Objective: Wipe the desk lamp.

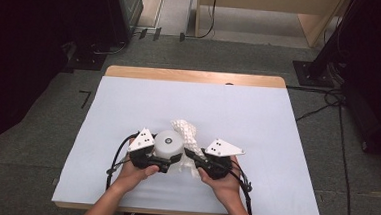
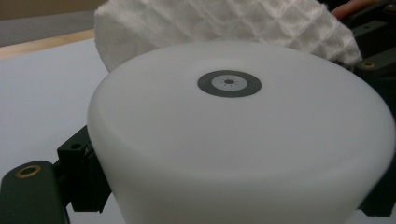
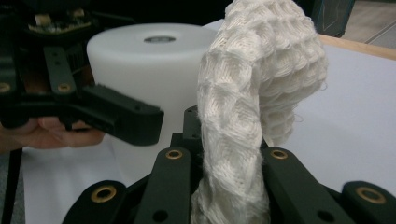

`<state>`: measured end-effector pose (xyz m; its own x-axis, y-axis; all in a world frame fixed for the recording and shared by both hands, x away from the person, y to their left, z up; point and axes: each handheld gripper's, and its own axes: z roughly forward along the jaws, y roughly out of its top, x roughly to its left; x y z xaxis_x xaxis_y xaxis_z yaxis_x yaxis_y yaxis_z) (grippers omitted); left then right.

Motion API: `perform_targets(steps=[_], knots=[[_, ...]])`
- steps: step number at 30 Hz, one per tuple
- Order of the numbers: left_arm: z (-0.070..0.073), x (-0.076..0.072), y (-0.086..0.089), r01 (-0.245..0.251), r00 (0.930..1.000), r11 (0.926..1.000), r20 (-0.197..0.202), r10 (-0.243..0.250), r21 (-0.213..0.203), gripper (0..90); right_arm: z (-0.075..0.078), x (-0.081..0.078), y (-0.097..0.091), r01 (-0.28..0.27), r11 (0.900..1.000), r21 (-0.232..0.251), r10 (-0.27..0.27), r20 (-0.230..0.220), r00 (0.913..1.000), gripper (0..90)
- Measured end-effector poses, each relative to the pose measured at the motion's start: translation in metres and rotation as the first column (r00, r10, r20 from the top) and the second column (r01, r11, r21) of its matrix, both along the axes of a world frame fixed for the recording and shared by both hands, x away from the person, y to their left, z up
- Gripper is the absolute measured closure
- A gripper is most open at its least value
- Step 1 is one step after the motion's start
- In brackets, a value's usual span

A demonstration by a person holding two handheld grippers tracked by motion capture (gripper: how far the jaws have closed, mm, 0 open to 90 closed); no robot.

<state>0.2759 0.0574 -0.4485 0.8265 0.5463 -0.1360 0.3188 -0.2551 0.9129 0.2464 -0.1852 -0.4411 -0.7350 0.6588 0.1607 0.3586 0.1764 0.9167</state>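
Left gripper (image 1: pixel 174 160) clamps the smooth, rigid lamp (image 1: pixel 169 143) by its sides; right gripper (image 1: pixel 189 154) pinches the soft, limp netting (image 1: pixel 186 129).

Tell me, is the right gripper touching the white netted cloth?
Touching. In the right gripper view, the right gripper has its jaws shut on the white netted cloth, which rises squeezed between them.

Your right claw (image 3: pixel 229 186) pinches the white mesh cloth (image 3: pixel 257 93) upright beside the white cylinder (image 3: pixel 149 70), which your left claw (image 3: pixel 116 119) grips.
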Motion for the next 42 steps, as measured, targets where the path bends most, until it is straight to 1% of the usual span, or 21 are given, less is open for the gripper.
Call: perform_targets(steps=[4, 7, 8, 11, 12, 14, 17, 19, 23, 26, 27, 28, 29, 30, 32, 33, 34, 35, 36, 38, 42], knots=[[-0.002, -0.001, -0.004, -0.031, 0.9990, 0.9993, 0.032, 0.030, 0.023, 8.8, 0.001, 0.001, -0.004, 0.027, 0.9996, 0.000, -0.027, 0.001, 0.9996, 79.1], [-0.002, 0.000, -0.004, -0.126, 0.9880, 0.9905, 0.097, 0.120, 0.055, 8.8, 0.001, 0.005, -0.012, 0.080, 0.9968, 0.008, -0.080, -0.010, 0.9968, 79.1], [-0.002, 0.002, -0.001, -0.204, 0.9723, 0.9760, 0.133, 0.193, 0.077, 8.8, 0.001, 0.005, -0.014, 0.087, 0.9961, 0.011, -0.087, -0.016, 0.9961, 79.0], [-0.006, 0.005, 0.002, -0.313, 0.9409, 0.9434, 0.171, 0.292, 0.110, 8.7, -0.002, 0.007, -0.018, 0.109, 0.9939, 0.014, -0.109, -0.025, 0.9937, 79.0], [-0.006, 0.005, 0.002, -0.313, 0.9409, 0.9434, 0.171, 0.292, 0.110, 8.7, -0.002, 0.007, -0.018, 0.109, 0.9939, 0.014, -0.109, -0.025, 0.9937, 79.0], [-0.010, 0.008, 0.003, -0.347, 0.9306, 0.9296, 0.168, 0.325, 0.124, 8.7, -0.003, 0.008, -0.019, 0.118, 0.9929, 0.013, -0.118, -0.028, 0.9927, 79.0], [-0.012, 0.010, 0.007, -0.348, 0.9316, 0.9308, 0.153, 0.330, 0.112, 8.6, -0.004, 0.008, -0.019, 0.116, 0.9931, 0.020, -0.115, -0.039, 0.9927, 79.0], [-0.013, 0.009, 0.007, -0.345, 0.9315, 0.9311, 0.165, 0.324, 0.119, 8.6, -0.005, 0.008, -0.019, 0.114, 0.9931, 0.024, -0.113, -0.040, 0.9927, 79.0], [-0.013, 0.007, 0.007, -0.358, 0.9268, 0.9258, 0.168, 0.336, 0.122, 7.8, -0.006, 0.008, -0.019, 0.114, 0.9932, 0.023, -0.113, -0.044, 0.9926, 78.9], [-0.014, 0.003, 0.007, -0.399, 0.9103, 0.9112, 0.163, 0.380, 0.102, 4.6, -0.006, 0.008, -0.020, 0.120, 0.9924, 0.024, -0.119, -0.051, 0.9916, 78.9], [-0.014, 0.003, 0.007, -0.399, 0.9103, 0.9112, 0.163, 0.380, 0.102, 4.5, -0.006, 0.008, -0.020, 0.120, 0.9924, 0.024, -0.119, -0.051, 0.9916, 78.9], [-0.015, 0.000, 0.006, -0.427, 0.8975, 0.8977, 0.173, 0.406, 0.109, 4.5, -0.006, 0.009, -0.021, 0.124, 0.9917, 0.034, -0.122, -0.055, 0.9911, 78.8], [-0.015, 0.000, 0.006, -0.427, 0.8975, 0.8977, 0.173, 0.406, 0.109, 4.5, -0.006, 0.009, -0.021, 0.124, 0.9917, 0.034, -0.122, -0.055, 0.9911, 78.8], [-0.015, 0.000, 0.005, -0.437, 0.8933, 0.8921, 0.174, 0.414, 0.116, 4.5, -0.006, 0.009, -0.022, 0.129, 0.9909, 0.038, -0.127, -0.059, 0.9902, 78.8], [-0.016, -0.002, 0.003, -0.465, 0.8805, 0.8771, 0.164, 0.445, 0.119, 4.2, -0.006, 0.009, -0.023, 0.131, 0.9907, 0.037, -0.129, -0.060, 0.9899, 78.8], [-0.017, -0.006, 0.000, -0.491, 0.8667, 0.8627, 0.165, 0.471, 0.119, 4.3, -0.006, 0.009, -0.023, 0.130, 0.9908, 0.036, -0.128, -0.060, 0.9899, 78.8], [-0.017, -0.006, 0.000, -0.491, 0.8667, 0.8627, 0.165, 0.471, 0.119, 4.3, -0.006, 0.009, -0.023, 0.130, 0.9908, 0.036, -0.128, -0.060, 0.9899, 78.8], [-0.018, -0.010, -0.003, -0.513, 0.8541, 0.8490, 0.170, 0.492, 0.124, 4.4, -0.007, 0.009, -0.023, 0.129, 0.9910, 0.036, -0.127, -0.065, 0.9898, 78.8], [-0.018, -0.010, -0.003, -0.513, 0.8541, 0.8490, 0.170, 0.492, 0.124, 4.3, -0.007, 0.009, -0.023, 0.129, 0.9910, 0.036, -0.127, -0.065, 0.9898, 78.8], [-0.017, -0.013, -0.003, -0.535, 0.8415, 0.8367, 0.158, 0.517, 0.115, 4.8, -0.008, 0.009, -0.023, 0.131, 0.9908, 0.032, -0.129, -0.067, 0.9894, 78.8], [-0.017, -0.013, -0.002, -0.537, 0.8400, 0.8365, 0.156, 0.520, 0.107, 8.0, -0.010, 0.010, -0.023, 0.131, 0.9910, 0.031, -0.128, -0.066, 0.9895, 78.8]])
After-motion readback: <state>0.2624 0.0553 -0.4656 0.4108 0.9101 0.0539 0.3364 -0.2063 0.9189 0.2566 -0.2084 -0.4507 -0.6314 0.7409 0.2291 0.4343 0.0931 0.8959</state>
